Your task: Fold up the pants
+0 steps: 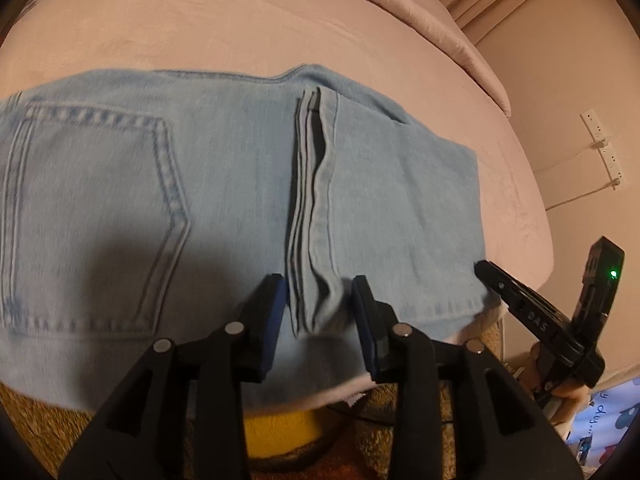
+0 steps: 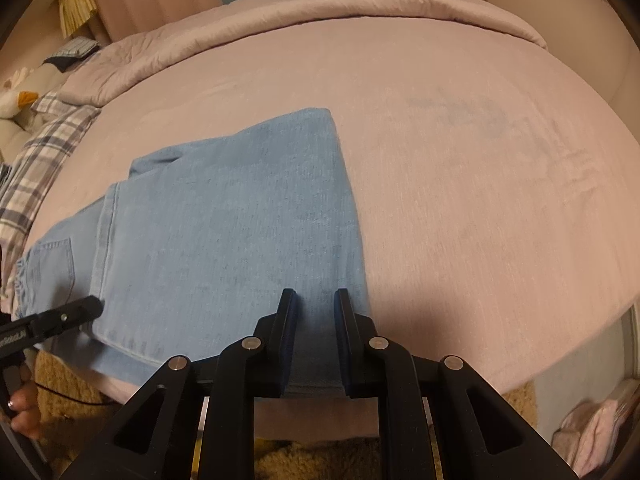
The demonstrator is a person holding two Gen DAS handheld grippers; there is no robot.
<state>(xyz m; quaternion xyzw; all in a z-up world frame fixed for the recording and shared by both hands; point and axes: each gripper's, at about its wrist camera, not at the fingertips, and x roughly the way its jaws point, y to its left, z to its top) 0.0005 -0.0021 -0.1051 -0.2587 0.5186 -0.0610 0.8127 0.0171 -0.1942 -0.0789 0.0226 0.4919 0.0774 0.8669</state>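
Note:
Light blue jeans [image 1: 224, 168] lie folded flat on a pink bed cover [image 1: 200, 28], back pocket [image 1: 92, 208] at the left. A ridge of stacked hems [image 1: 312, 200] runs toward me. My left gripper [image 1: 319, 284] straddles the near end of that ridge, and its blue pads stand just off the cloth on both sides. In the right wrist view the jeans [image 2: 224, 232] reach the bed's near edge, where my right gripper [image 2: 315, 296] is narrowly closed over their near right corner with denim between the pads. Each gripper shows in the other's view: right [image 1: 486, 272], left [image 2: 94, 304].
A rolled pink duvet [image 2: 320, 8] lines the far side of the bed, and a plaid pillow [image 2: 44, 152] lies at the left. Wall sockets with a cable [image 1: 600, 136] sit at the right. Below the bed edge are brown shaggy carpet [image 1: 40, 420] and something yellow [image 1: 280, 428].

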